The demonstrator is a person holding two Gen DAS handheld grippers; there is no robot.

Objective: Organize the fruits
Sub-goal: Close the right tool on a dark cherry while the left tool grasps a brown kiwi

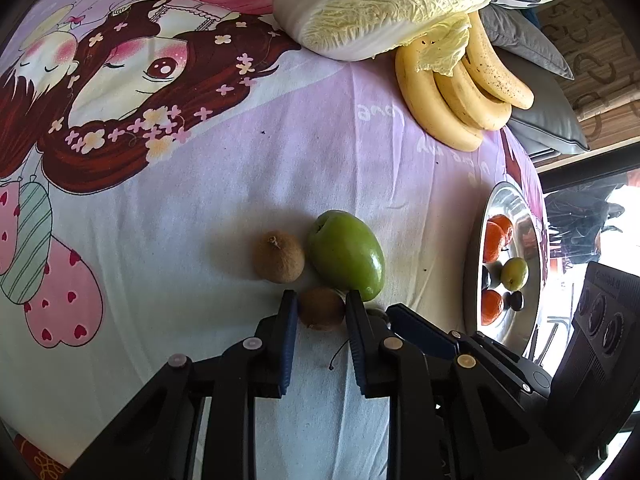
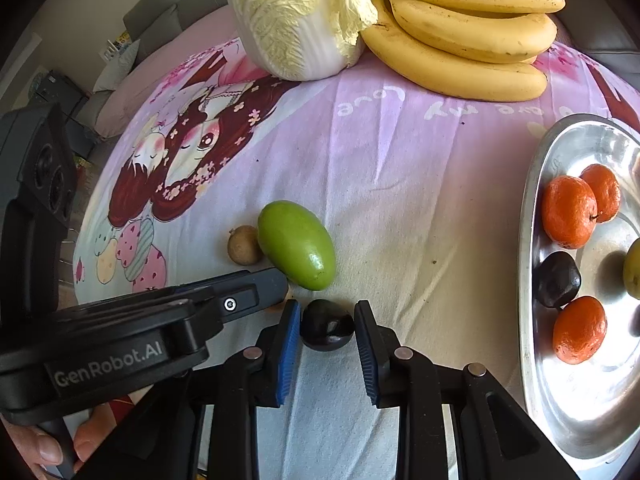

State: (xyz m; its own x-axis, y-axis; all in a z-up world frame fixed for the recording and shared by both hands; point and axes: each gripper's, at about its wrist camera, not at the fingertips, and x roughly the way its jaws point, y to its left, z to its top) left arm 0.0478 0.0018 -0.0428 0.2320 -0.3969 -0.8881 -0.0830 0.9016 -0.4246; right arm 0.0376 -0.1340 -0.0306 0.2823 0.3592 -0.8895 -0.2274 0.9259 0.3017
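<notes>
done: oranges [image 2: 568,212], plum [image 2: 558,279] laid in tray [image 2: 532,240] | left beside tray: longan [image 1: 321,309] clamped by left gripper [image 1: 321,310], dark plum [image 2: 327,325] clamped by right gripper [image 2: 327,326], green fruit [image 2: 296,245] untouched

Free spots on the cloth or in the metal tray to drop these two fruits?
Widest bare cloth: between the bananas, green fruit and metal tray. The tray's near end is bare; oranges and a dark fruit fill its middle. Crowded: both grippers, left on a brown fruit, right on a dark plum.
</notes>
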